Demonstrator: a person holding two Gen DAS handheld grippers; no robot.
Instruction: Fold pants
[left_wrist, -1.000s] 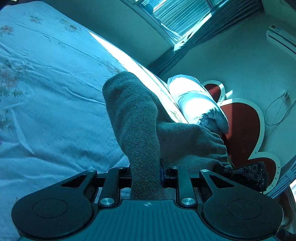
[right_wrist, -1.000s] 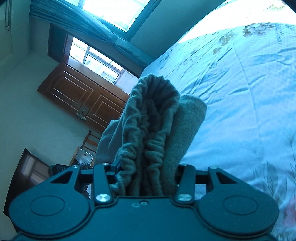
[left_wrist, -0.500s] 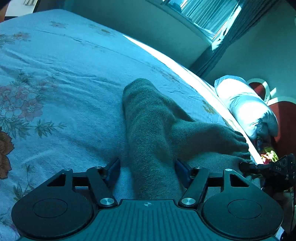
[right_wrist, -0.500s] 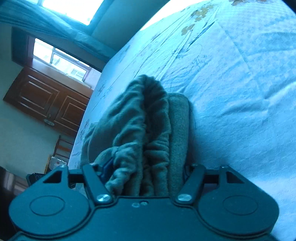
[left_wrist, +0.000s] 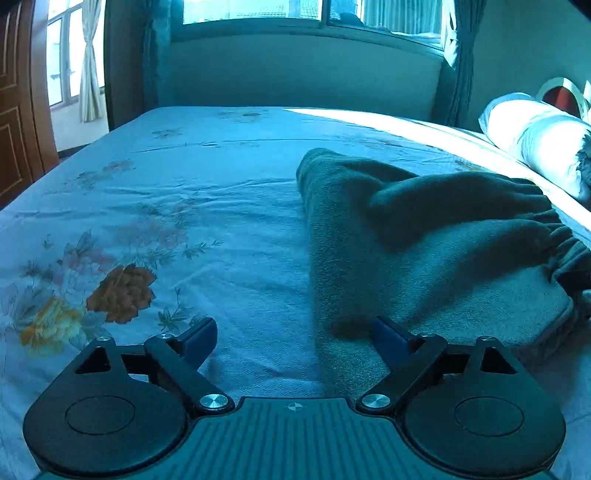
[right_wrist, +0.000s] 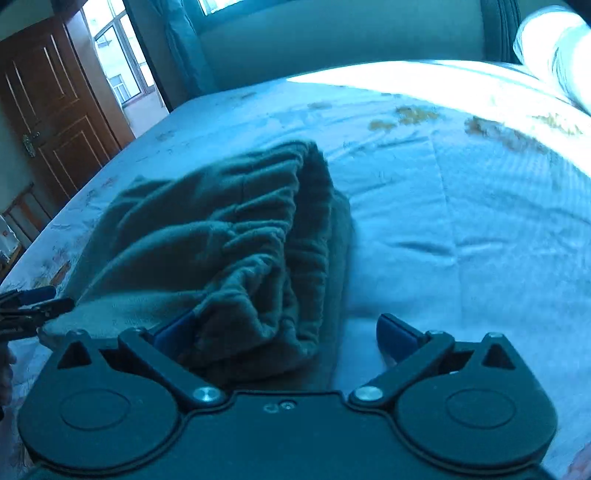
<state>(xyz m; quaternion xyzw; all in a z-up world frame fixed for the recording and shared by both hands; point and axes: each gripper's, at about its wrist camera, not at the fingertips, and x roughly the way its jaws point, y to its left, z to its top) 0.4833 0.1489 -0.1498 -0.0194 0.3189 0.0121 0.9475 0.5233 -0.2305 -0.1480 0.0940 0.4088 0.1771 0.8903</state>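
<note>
- a folded pair of grey-green fleece pants (left_wrist: 424, 236) lay on a pale blue floral bedspread (left_wrist: 184, 192), right of centre in the left wrist view.
- the left gripper (left_wrist: 291, 336) had just been spreading its jaws; they stood wide apart, with only the near left edge of the pants between them and neither pad pressing on cloth.
- the right gripper (right_wrist: 280, 332) had likewise just been widening; the gathered elastic waistband (right_wrist: 288, 258) sat bunched between its jaws, loose, resting against the left blue pad (right_wrist: 173, 328).
- a white pillow (left_wrist: 535, 136) lay by the far right edge.
- risk, as a judgement: the waistband end looked lumpy and uneven, so pulling the right gripper back could snag the fleece and drag the fold open.
</note>
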